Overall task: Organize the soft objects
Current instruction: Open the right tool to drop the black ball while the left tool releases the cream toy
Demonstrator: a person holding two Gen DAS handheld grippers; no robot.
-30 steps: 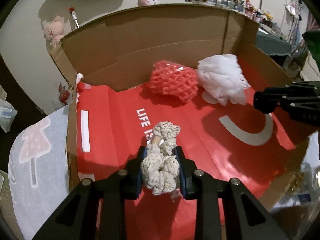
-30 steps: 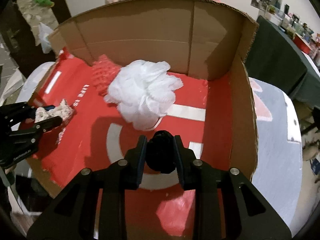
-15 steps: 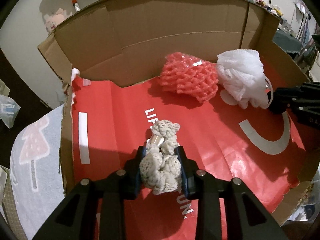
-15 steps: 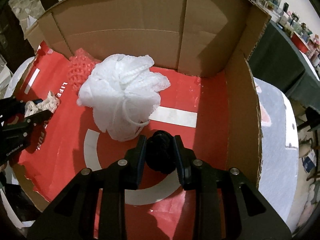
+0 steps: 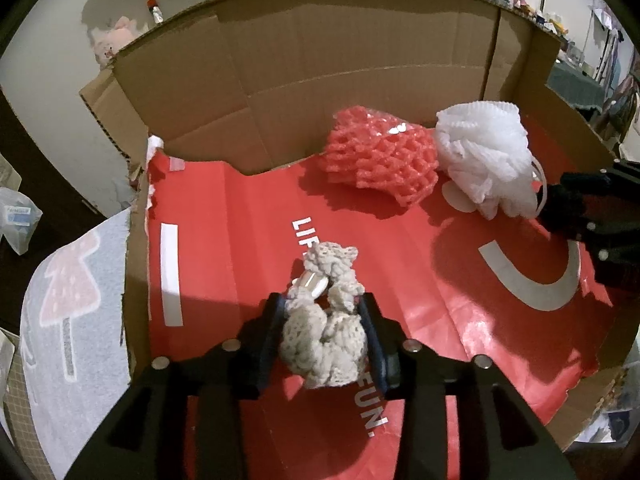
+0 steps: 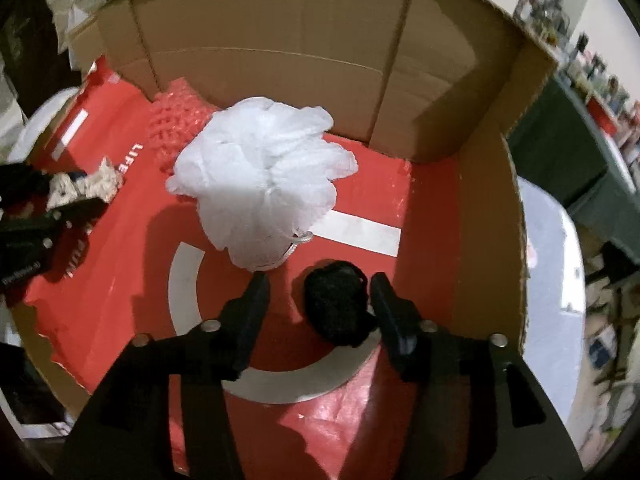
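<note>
My left gripper is low over the red floor of the cardboard box. Its jaws are opening, and the pads still touch both sides of a beige crochet scrunchie. My right gripper is near the box's right wall with its jaws opening. A black scrunchie lies on the floor between them, against the right finger, with a clear gap to the left finger. A white bath pouf and a red foam net rest by the back wall.
The box walls rise at the back and right, and the near side is low and torn. A grey cloth with a tree print lies left of the box. A plastic bag sits further left. A dark green table stands at right.
The right jaws have spread and let go of the black scrunchie, which now rests on the box floor. The left jaws have widened slightly around the beige scrunchie. Both grippers sit deeper in the box.
</note>
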